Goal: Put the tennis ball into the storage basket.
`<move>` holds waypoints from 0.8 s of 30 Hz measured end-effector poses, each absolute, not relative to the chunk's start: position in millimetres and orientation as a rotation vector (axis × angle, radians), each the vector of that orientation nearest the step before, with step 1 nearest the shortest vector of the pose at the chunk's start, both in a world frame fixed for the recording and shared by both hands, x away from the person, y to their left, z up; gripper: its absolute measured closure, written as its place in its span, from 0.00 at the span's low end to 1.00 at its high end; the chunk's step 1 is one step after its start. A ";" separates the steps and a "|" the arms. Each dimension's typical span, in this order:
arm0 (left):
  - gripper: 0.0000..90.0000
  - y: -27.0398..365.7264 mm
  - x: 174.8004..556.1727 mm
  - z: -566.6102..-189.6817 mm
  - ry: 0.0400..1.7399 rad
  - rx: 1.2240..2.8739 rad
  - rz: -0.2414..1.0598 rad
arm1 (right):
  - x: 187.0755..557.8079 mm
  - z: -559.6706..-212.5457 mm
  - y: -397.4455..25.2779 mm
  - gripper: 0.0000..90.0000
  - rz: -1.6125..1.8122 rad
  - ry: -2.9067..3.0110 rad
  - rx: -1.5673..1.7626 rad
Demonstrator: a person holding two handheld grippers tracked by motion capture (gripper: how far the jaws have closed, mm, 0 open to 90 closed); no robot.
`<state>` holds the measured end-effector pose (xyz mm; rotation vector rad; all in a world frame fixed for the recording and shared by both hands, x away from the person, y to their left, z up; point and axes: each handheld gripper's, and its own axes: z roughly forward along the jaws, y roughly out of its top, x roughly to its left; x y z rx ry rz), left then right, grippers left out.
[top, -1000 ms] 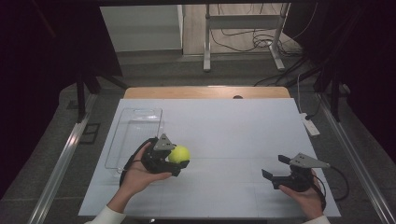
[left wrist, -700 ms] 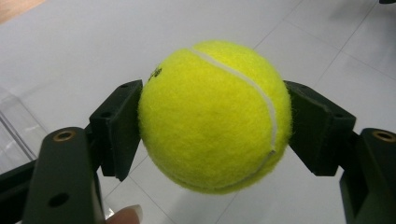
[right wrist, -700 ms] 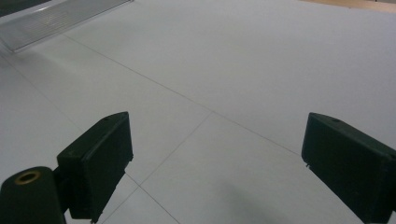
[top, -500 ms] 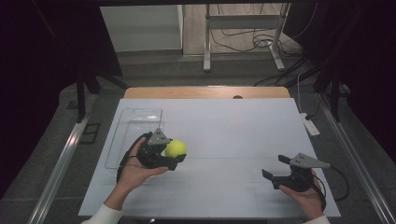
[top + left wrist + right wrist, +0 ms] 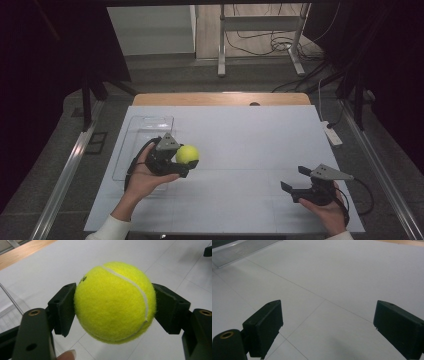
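Tennis ball sits left of centre in the high view, clamped in the left gripper beside the clear tray; the round felt could slip free. Right gripper gapes empty, lower right.

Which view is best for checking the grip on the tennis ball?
Left gripper view: the tennis ball sits large between both jaws of the left gripper, with pad contact on each side. In the high view it is small, held beside the clear tray.
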<state>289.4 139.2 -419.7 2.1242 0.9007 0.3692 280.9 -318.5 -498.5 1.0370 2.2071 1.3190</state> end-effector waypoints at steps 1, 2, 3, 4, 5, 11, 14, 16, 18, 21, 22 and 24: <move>0.29 139.3 289.8 -419.3 0.900 2.124 0.373 | 280.9 -498.5 -318.6 0.10 1.319 2.206 1.037; 0.30 139.7 290.2 -418.7 0.897 2.125 0.377 | 281.0 -498.5 -318.7 0.10 1.319 2.205 1.038; 0.30 139.8 290.3 -418.3 0.900 2.120 0.374 | 281.0 -498.5 -318.9 0.10 1.319 2.206 1.038; 0.30 139.8 290.3 -418.3 0.900 2.120 0.374 | 281.0 -498.5 -319.0 0.10 1.319 2.205 1.039; 0.30 140.2 290.9 -418.0 0.901 2.119 0.377 | 281.0 -498.5 -319.1 0.10 1.319 2.203 1.040; 0.29 141.4 293.2 -417.2 0.903 2.118 0.384 | 280.9 -498.5 -319.5 0.10 1.317 2.199 1.040; 0.30 141.5 294.4 -417.6 0.905 2.117 0.386 | 280.8 -498.3 -319.6 0.10 1.318 2.197 1.044; 0.30 141.2 295.4 -417.9 0.911 2.115 0.383 | 280.8 -498.3 -319.7 0.10 1.318 2.197 1.044; 0.30 141.5 296.7 -417.8 0.909 2.116 0.387 | 281.0 -498.6 -319.9 0.10 1.316 2.198 1.044; 0.29 142.6 298.0 -417.3 0.916 2.107 0.390 | 281.1 -498.7 -319.7 0.10 1.316 2.200 1.042; 0.29 143.0 298.5 -417.2 0.919 2.101 0.390 | 280.9 -498.6 -319.7 0.10 1.315 2.198 1.042; 0.30 143.8 299.0 -417.1 0.916 2.099 0.394 | 280.9 -498.3 -320.1 0.10 1.324 2.194 1.045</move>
